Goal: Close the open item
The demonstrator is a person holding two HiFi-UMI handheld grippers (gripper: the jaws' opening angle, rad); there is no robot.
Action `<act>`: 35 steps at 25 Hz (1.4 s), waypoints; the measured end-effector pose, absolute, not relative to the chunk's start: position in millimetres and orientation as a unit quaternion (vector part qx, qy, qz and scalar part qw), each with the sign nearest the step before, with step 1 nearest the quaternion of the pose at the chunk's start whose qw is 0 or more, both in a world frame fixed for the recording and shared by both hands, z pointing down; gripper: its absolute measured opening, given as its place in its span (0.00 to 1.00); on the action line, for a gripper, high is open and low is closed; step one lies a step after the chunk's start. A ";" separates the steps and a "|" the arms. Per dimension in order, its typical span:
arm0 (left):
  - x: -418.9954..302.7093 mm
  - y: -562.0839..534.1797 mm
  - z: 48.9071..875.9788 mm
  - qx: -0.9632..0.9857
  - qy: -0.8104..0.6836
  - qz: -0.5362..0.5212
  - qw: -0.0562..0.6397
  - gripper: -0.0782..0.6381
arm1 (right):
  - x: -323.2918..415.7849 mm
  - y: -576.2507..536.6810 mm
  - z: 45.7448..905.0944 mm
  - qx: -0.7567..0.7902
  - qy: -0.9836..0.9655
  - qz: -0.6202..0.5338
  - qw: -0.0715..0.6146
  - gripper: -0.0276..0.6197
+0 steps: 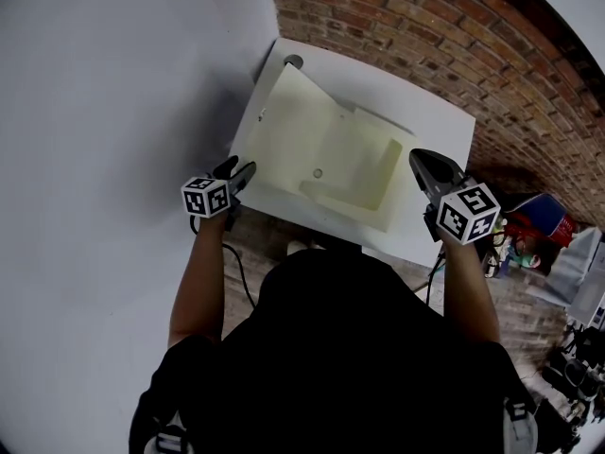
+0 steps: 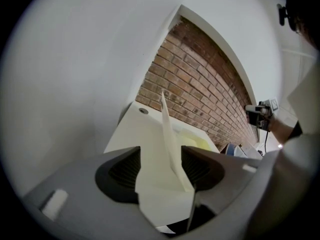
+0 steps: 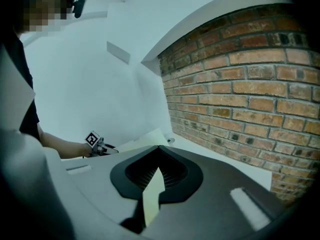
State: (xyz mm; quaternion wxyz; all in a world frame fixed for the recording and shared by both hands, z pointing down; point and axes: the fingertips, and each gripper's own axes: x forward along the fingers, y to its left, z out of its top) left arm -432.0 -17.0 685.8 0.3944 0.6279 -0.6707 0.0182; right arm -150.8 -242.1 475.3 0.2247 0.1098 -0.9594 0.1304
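A cream cardboard box point(image 1: 359, 168) lies open on the white table point(image 1: 435, 121). Its big lid panel point(image 1: 293, 130) is raised on the left side. My left gripper point(image 1: 241, 173) is at the lid's near left corner. In the left gripper view the lid point(image 2: 170, 139) stands edge-on between the jaws, which are open with a gap on both sides. My right gripper point(image 1: 421, 164) is at the box's right edge. Its jaws meet at the tips in the right gripper view, shut on a thin cream flap point(image 3: 152, 194).
A brick wall point(image 1: 454, 36) runs behind and to the right of the table, and a white wall point(image 1: 104, 112) stands on the left. A round hole point(image 1: 293, 61) sits in the table's far left corner. Bags and clutter point(image 1: 539, 220) lie on the floor at right.
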 end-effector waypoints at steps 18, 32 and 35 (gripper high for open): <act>-407.8 -28.5 701.5 0.637 -0.654 0.057 0.405 0.28 | -121.2 -248.5 480.9 0.124 -0.956 0.141 0.225 0.05; -399.2 -33.7 688.0 0.643 -0.666 0.063 0.373 0.17 | -98.2 -243.4 480.1 0.135 -0.957 0.142 0.216 0.05; -397.1 -34.5 685.7 0.643 -0.670 0.071 0.365 0.16 | -92.7 -241.5 481.2 0.139 -0.957 0.143 0.213 0.05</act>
